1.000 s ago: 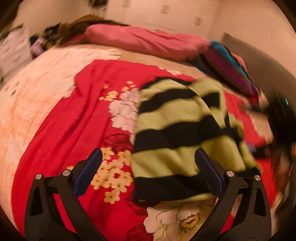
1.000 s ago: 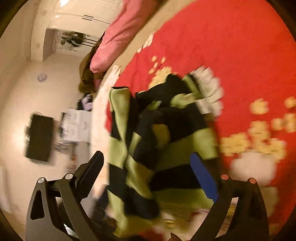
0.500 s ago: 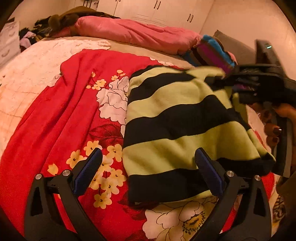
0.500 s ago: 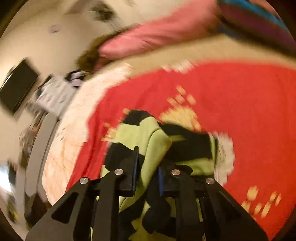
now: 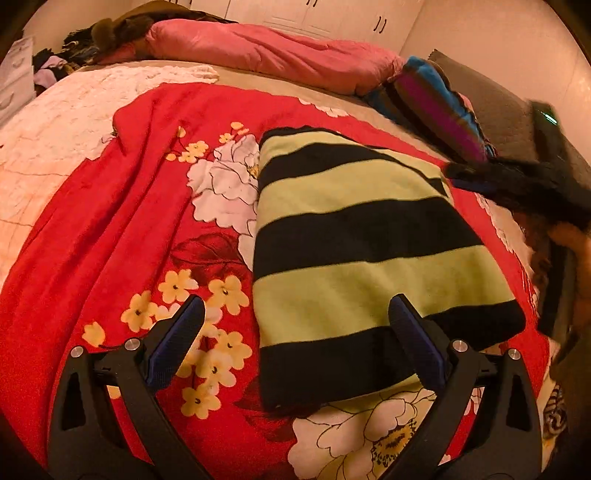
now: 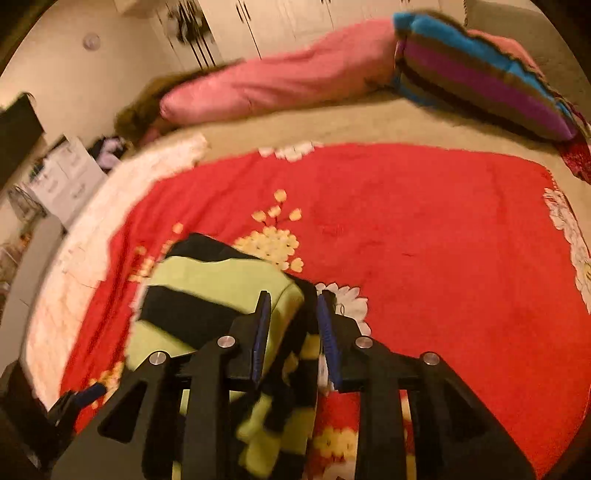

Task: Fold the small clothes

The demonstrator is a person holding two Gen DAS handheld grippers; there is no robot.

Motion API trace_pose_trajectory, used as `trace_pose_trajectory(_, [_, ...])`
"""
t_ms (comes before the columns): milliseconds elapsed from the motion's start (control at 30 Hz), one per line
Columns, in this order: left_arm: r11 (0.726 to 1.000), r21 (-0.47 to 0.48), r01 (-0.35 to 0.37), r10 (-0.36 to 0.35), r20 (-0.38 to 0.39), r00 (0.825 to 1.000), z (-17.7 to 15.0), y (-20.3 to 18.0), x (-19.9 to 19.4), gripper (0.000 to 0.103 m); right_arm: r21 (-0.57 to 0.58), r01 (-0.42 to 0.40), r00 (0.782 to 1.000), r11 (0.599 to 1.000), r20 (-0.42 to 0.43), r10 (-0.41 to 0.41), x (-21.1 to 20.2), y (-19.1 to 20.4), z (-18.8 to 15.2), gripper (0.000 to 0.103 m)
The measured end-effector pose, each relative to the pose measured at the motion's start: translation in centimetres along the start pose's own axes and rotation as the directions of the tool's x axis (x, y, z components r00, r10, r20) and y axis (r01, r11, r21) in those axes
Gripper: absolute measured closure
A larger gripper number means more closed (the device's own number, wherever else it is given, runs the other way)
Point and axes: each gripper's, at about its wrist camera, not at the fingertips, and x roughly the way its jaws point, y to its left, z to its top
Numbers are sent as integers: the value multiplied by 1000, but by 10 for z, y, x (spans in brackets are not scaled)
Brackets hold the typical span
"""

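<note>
A folded sweater (image 5: 354, 258) with green and black stripes, flat on a red blanket (image 5: 110, 229) with flowers, on a bed (image 5: 55, 122). Left gripper (image 5: 295, 339) spread wide and grasping nothing, low over the near edge of the sweater, one finger over the yellow flowers and the other finger over the black stripe. Right gripper (image 6: 293, 332) clenched on the sweater (image 6: 207, 295), with a bunched fold of green and black cloth pinched between the blue pads (image 6: 260, 332) and more cloth hanging down under the fingers. Same right gripper (image 5: 517, 184) also seen from the left wrist view, dark and blurry, at the far right corner of the sweater. A long pink pillow (image 5: 266, 55) at the far side of the bed, and a striped pillow (image 5: 436, 103) in blue, purple and brown just beside it. White doors (image 5: 332, 18) on the wall behind the bed. A heap of dark clothes (image 5: 110, 29) at the far left end of the pink pillow. White drawers (image 6: 62, 177) on the floor past the left side of the bed, blurry in the right wrist view.
</note>
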Motion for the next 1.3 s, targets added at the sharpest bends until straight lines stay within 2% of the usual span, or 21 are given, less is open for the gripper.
trace_pose_trajectory(100, [1000,-8,-7,7,15,1000,2,3,-4,9,-30,-80,996,996,29,81,-33,6,-24,70])
trace_pose_trajectory(267, [1000,-23,-17,17,22,1000,5,9,-6,10,-96,-218,976,971,-30,216,-67,34,-59,67])
trace_pose_trajectory(400, [999,-20,-27,27,23,999,4,10,-8,10,-123,-232,971,965,-88,222,-65,53,-82,67])
trace_pose_trajectory(533, [999,-1,-32,32,22,999,2,8,-7,10,-124,-182,977,975,-135,165,-45,59,-89,58])
trace_pose_trajectory(633, [999,18,-29,29,11,1000,0,4,-5,10,-89,-179,973,980,-165,163,-31,56,-93,59])
trace_pose_trajectory(700, [999,34,-25,25,-6,1000,-2,0,-1,10,-36,-204,963,978,-187,194,-21,50,-96,75])
trace_pose_trajectory(733, [999,44,-26,27,-12,1000,-2,-2,1,10,-1,-231,955,973,-189,227,-21,47,-96,88])
trace_pose_trajectory(833, [997,74,-27,28,-12,1000,-4,-8,1,10,-17,-257,959,966,-128,253,-44,46,-95,89])
trace_pose_trajectory(967, [994,107,-3,4,-4,1000,-5,-16,0,10,-54,-191,978,980,-93,185,-65,42,-93,89])
trace_pose_trajectory(1133, [992,127,3,7,-79,997,-12,-22,16,10,-76,-68,988,995,-146,56,-41,33,-111,89])
trace_pose_trajectory(1200, [990,143,-12,26,-96,995,-14,-23,19,10,-50,-43,986,998,-163,34,-30,28,-119,88])
trace_pose_trajectory(1300, [988,155,-15,27,-75,997,-14,-24,15,10,-14,-34,988,999,-153,32,-28,25,-122,85])
